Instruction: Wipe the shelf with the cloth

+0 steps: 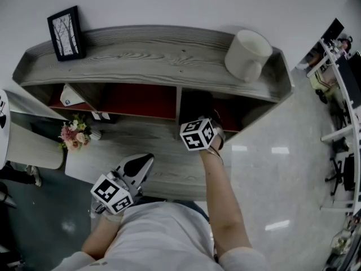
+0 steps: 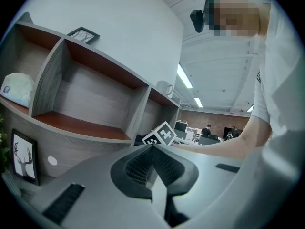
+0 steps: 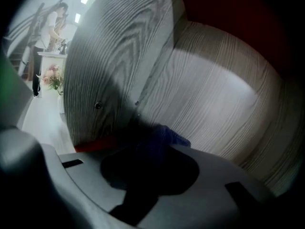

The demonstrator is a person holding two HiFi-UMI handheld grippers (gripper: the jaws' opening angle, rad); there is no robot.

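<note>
– White shirt (image 1: 163, 236) fills the bottom of the head view, and just above it, lower left of centre, is the left gripper (image 1: 145, 161). What are its jaws doing?

– Clenched tip to tip with nothing between them. Its own view shows the ribbed pads meeting. It hangs over the shelf's lower board, outside the compartments.

– And the right gripper (image 3: 148, 150)?

– Its jaws are inside the lower right compartment of the shelf (image 1: 158, 52), with the marker cube (image 1: 198, 133) at the opening, in the centre of the head view. They are clamped on the cloth (image 3: 169, 137).

– How does the cloth look?

– Dark blue, nearly black in the shade. It is bunched into a soft lump that sticks out past the jaw tips. Only a small fold catches light, at the middle of the right gripper view. It is right at the grey wood-grain panel inside the compartment, close to the seam where that panel meets the divider. Whether it presses flat I cannot tell.

– The shelf itself?

– Grey wood grain outside, red-brown lining within. On top stand a black picture frame (image 1: 66, 34) at upper left and a white mug (image 1: 248, 54) at upper right. Pink flowers (image 1: 73, 134) show at the left of the frame, by the shelf's left end.
</note>
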